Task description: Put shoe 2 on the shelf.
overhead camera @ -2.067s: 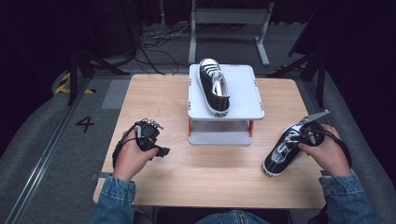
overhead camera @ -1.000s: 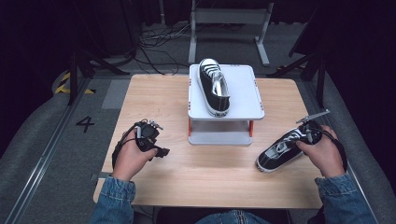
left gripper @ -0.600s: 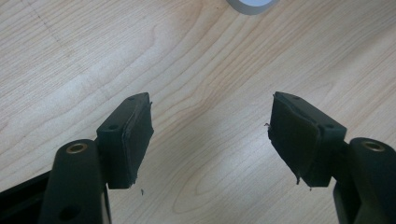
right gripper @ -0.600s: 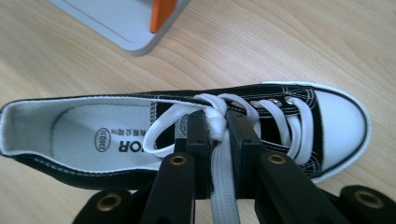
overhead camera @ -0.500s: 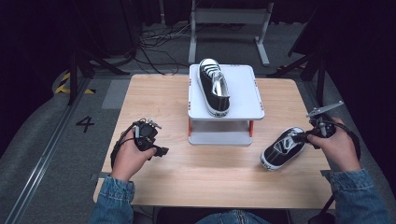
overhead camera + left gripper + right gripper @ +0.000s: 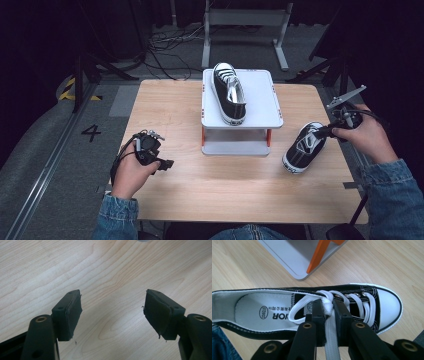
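My right gripper (image 6: 329, 315) was pinched tight on a white lace (image 6: 331, 340) of the black sneaker (image 6: 303, 146) — that shoe lay on the wooden table (image 6: 170, 110), just right of the white stand (image 6: 260, 95). A second sneaker (image 6: 229, 92) sat on the stand. My left gripper (image 6: 112, 312) was spread wide over bare wood — holding nothing.

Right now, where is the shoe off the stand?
High view: the shoe lies on the table's right side, beside the white stand, its lace pinched by the right claw.
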`<state>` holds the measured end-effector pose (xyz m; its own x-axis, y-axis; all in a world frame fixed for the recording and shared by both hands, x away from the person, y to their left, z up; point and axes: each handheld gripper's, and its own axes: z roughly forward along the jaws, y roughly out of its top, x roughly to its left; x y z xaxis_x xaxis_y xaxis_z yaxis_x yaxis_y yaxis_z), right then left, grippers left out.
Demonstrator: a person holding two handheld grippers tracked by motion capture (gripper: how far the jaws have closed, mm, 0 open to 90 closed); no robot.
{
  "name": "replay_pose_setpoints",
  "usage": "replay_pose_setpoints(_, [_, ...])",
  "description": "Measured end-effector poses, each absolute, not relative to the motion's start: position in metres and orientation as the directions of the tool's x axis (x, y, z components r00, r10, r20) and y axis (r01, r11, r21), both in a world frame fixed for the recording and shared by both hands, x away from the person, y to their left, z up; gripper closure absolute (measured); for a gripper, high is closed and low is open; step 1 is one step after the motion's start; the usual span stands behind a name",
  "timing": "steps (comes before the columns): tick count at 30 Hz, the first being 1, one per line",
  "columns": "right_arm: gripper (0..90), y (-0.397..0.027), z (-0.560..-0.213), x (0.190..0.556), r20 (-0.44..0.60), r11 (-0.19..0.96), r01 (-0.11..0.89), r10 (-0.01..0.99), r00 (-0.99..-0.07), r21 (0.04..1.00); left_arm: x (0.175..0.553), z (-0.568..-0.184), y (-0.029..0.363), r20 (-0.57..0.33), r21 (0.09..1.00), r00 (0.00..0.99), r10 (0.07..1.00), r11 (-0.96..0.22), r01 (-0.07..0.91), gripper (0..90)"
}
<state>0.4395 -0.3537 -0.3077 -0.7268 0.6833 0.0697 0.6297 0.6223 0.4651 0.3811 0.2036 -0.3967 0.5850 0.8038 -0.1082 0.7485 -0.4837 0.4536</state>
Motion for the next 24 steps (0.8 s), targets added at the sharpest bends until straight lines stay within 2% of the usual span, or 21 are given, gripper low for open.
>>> replay_pose_setpoints(11, [80.8,-0.342,-0.27,0.453,-0.003,0.706,0.557,0.62,-0.784,0.438,0.381,-0.396,0.205,-0.112,0.457,0.582,0.806,-0.478,0.75,30.8])
replay_pose_setpoints(24, [80.8,-0.317,-0.207,0.455,-0.118,0.746,0.466,0.579,-0.807,0.475,0.391,-0.395,0.197,-0.118,0.469,0.607,0.786,-0.494,0.732,30.9])
